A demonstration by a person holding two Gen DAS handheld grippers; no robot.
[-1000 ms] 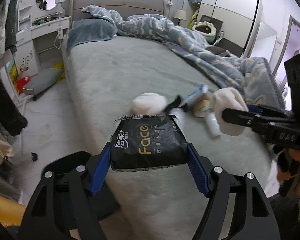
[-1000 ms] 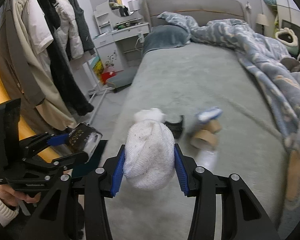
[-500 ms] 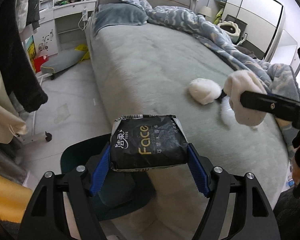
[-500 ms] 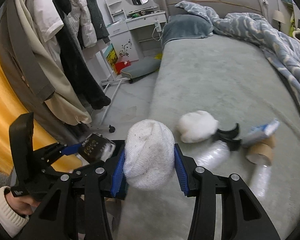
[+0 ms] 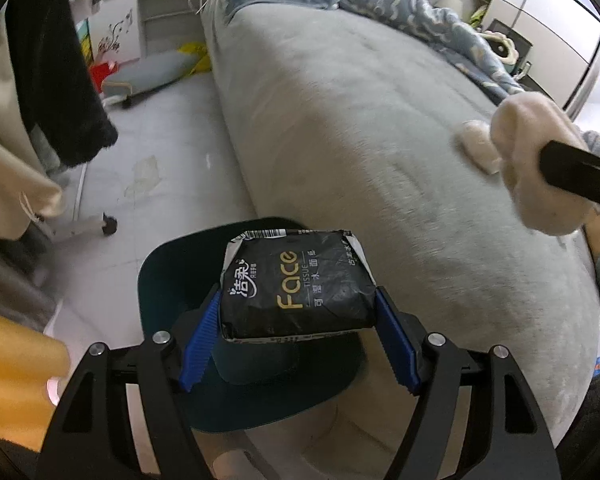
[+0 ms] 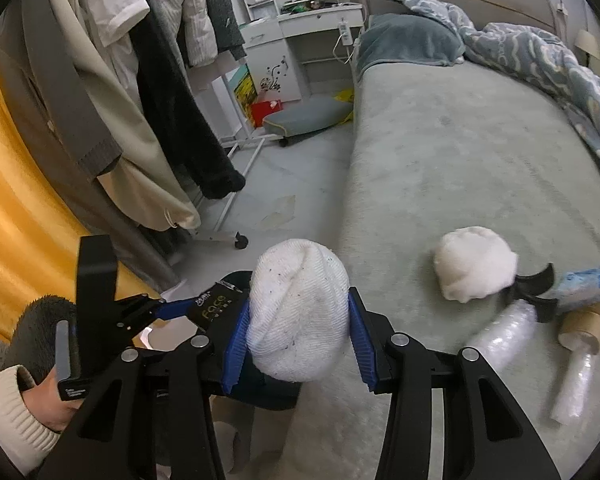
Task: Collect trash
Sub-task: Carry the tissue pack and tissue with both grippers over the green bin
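Note:
My left gripper [image 5: 298,338] is shut on a black "Face" tissue pack [image 5: 296,286] and holds it over a dark teal bin [image 5: 172,280] beside the bed. My right gripper [image 6: 298,338] is shut on a white balled cloth [image 6: 298,312], seen in the left wrist view [image 5: 532,160] above the bed's edge. The left gripper and pack also show in the right wrist view [image 6: 212,306]. More trash lies on the bed: a white wad [image 6: 474,268], a black clip [image 6: 534,286], a blue-white wrapper [image 6: 588,284], a cardboard roll [image 6: 582,326] and clear plastic rolls [image 6: 504,332].
The grey bed [image 5: 380,128] fills the right, with a blue quilt [image 6: 540,52] at the far side. A clothes rack with hanging coats [image 6: 148,80] stands on the left. A grey cushion [image 6: 308,116] and a white dresser [image 6: 300,32] are beyond on the floor.
Both grippers have swung left and down from over the bed to its floor-side edge. The tissue pack is now over the teal bin. Both grips are unchanged.

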